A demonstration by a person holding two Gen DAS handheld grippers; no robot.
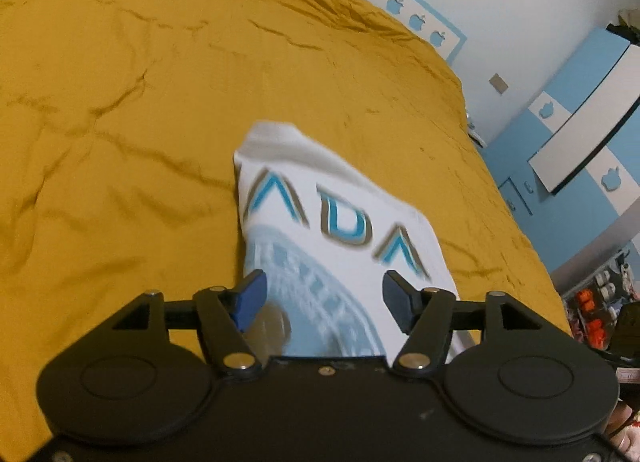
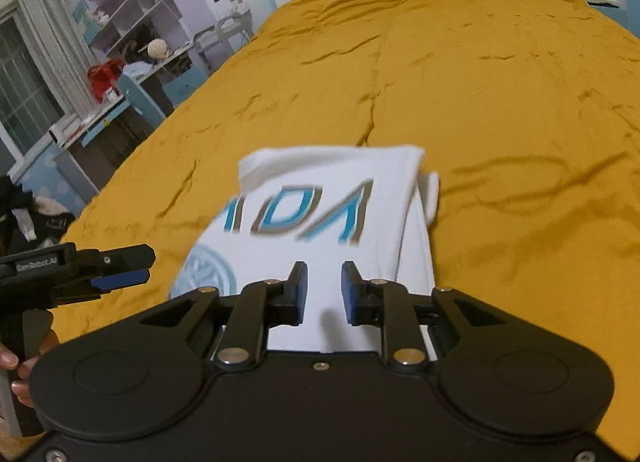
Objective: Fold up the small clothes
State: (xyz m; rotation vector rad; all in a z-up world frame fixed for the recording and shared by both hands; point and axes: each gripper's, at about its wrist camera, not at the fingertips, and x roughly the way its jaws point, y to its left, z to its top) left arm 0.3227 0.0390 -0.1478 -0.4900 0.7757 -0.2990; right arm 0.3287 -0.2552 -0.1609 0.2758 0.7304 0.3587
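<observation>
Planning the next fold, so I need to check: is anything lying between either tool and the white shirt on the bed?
Nothing visible. The left tool and right tool both hang open right over the white shirt on the yellow bedspread.

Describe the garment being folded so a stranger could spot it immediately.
Find the mustard-yellow bedspread covering the bed. Near its close edge lies a white T-shirt, already folded narrow. Blue-and-grey block letters and a pale blue round emblem mark it; nothing else lies on the bedspread.
</observation>
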